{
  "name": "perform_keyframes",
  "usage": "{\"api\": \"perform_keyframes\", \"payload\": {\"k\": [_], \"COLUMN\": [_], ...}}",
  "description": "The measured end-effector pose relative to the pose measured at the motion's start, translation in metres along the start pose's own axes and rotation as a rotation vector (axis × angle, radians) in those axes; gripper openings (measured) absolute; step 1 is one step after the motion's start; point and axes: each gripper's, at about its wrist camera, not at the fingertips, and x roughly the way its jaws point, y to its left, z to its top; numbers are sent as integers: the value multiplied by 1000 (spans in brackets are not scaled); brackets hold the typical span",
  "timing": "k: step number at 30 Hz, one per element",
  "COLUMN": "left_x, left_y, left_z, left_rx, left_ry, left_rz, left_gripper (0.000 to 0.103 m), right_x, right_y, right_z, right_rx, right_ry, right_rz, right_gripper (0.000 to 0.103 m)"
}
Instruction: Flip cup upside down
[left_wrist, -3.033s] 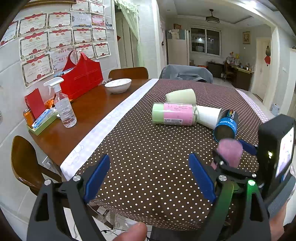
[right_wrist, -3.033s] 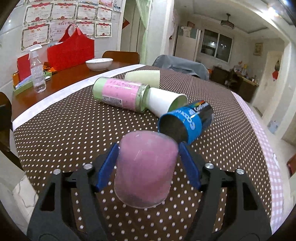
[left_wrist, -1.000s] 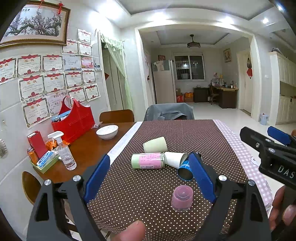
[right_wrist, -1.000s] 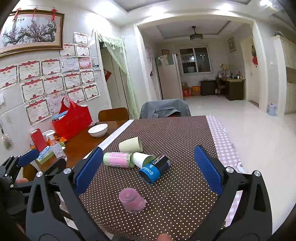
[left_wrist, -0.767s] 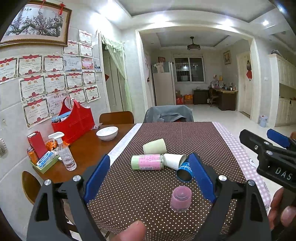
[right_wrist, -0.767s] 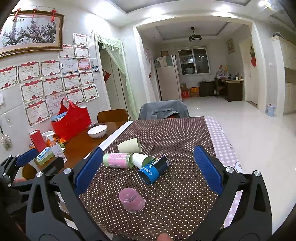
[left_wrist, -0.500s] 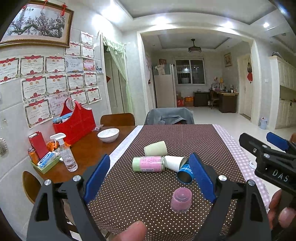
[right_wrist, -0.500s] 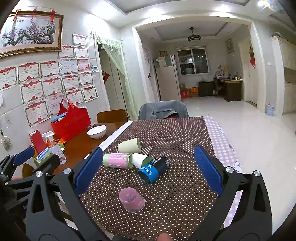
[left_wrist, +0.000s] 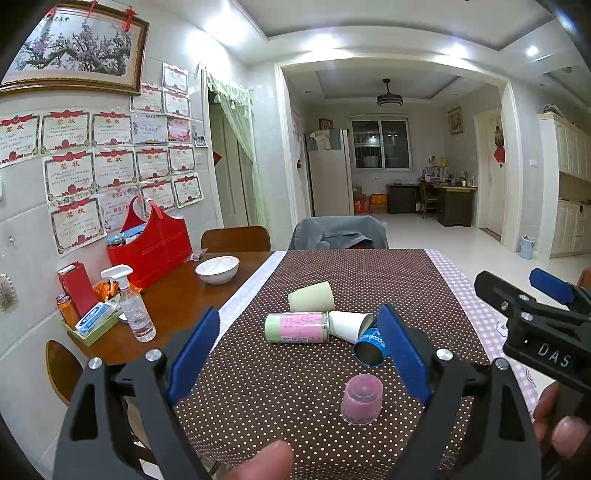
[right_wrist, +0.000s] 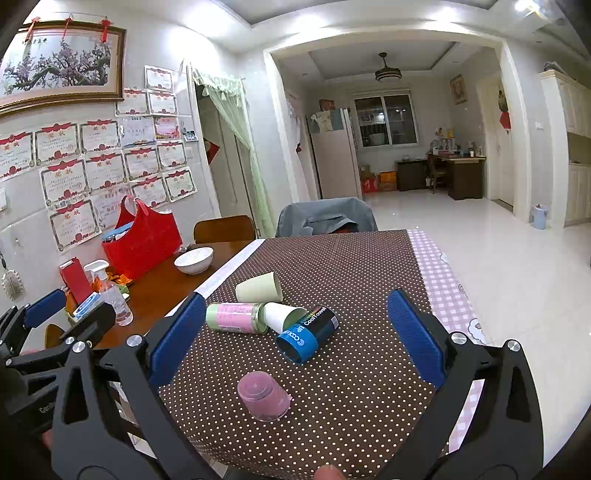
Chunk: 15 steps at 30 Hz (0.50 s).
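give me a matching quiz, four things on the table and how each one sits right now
Things:
1. pink cup
2. blue can
3. white bowl
4. spray bottle

States:
A. upright on bare wood by the wall
B. upside down on the dotted cloth
C. on its side, open end toward the camera
D. right way up on bare wood near the red bag

Pairs: 1-B, 2-C, 3-D, 4-A
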Motion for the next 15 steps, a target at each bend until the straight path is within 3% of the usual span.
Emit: {"api": "perform_keyframes", "payload": {"k": [15], "left_x": [0], "left_y": [1], "left_z": [-1], "left_rx": [-5], "left_ry": [8], "left_rz": [-2], "left_gripper": [86], "right_x": [2], "right_y": [1], "right_z": [-2], "right_rx": [-1], "right_ry": [6], "right_rz": [-3], "right_gripper": [97]}}
